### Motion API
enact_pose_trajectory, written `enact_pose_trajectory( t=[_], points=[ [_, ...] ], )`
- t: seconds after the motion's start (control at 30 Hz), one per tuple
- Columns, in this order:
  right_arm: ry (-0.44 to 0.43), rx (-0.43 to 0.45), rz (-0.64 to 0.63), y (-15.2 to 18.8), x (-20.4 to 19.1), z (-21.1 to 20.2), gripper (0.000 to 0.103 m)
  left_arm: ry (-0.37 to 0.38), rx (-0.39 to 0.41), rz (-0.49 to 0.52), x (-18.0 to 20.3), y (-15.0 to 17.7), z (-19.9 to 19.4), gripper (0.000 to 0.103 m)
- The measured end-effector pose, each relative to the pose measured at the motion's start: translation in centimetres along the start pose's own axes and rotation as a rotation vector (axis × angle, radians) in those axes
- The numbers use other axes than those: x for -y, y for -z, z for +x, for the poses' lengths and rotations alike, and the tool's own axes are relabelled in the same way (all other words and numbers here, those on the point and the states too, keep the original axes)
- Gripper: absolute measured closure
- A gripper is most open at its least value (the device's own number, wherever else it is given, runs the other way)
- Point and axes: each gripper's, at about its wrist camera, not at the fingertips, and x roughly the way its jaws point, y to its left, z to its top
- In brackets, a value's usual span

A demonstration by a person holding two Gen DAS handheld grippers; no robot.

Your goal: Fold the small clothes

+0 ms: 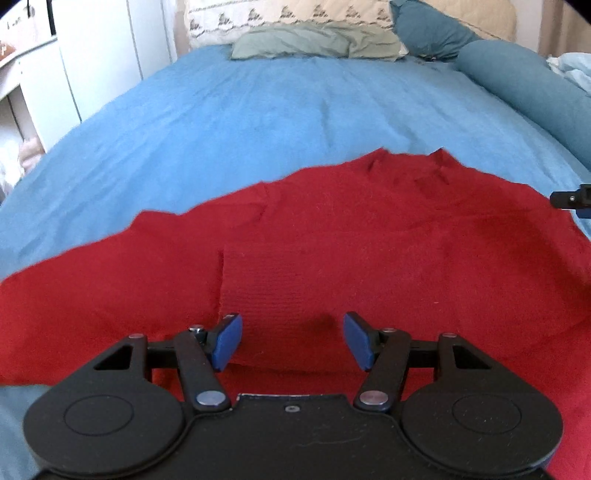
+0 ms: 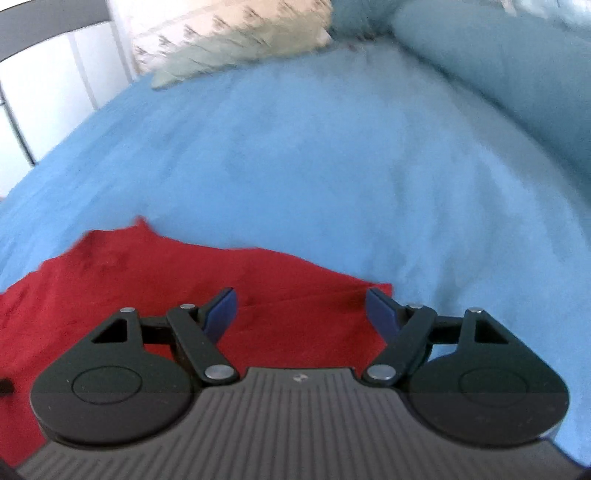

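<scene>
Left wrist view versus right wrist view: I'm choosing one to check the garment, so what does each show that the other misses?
Left wrist only: the ribbed cuff folded onto the red garment, between the open left gripper, and the dark blue cushion. Right wrist only: the garment's right corner, by the open right gripper. Both: blue bedspread, green pillow.

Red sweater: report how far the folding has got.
Done: the red sweater lies spread on the blue bedspread, one ribbed cuff folded onto its body. In hand: nothing; the left gripper hangs open above that cuff, and the right gripper is open over the sweater's corner. Left: apparently most of the folds.
</scene>
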Motion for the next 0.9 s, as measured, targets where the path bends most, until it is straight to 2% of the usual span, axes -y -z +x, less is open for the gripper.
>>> enact_pose_trajectory(
  t=[0.1,0.17,0.27,0.4,0.6,0.7,0.9],
  points=[
    [-0.059,-0.020,-0.016,2.1,-1.0,-2.7,0.010,0.020,-0.013,0.004,0.3,0.3,-0.8,0.033],
    [-0.069,-0.057,-0.014,4.0,-1.2,-3.6,0.010,0.030,-0.035,-0.003,0.3,0.7,-0.6,0.033],
    [-0.011,-0.122,0.008,6.8,0.0,-3.4,0.010,0.031,-0.075,-0.033,-0.1,1.4,0.1,0.032],
    [0.019,-0.091,0.003,9.1,1.0,-4.4,0.011,0.050,-0.075,-0.075,-0.9,1.7,0.2,0.031],
    [0.030,-0.095,-0.020,7.5,0.0,-5.8,0.010,0.048,-0.064,-0.099,-1.5,1.0,-1.9,0.031],
    [0.029,-0.066,-0.034,6.5,-2.1,-8.8,0.009,0.038,-0.039,-0.130,-2.8,0.4,-4.3,0.031],
    [0.017,-0.043,-0.080,4.4,-7.6,-13.4,0.005,-0.008,0.015,-0.254,-9.5,0.0,-9.8,0.031]
  ],
)
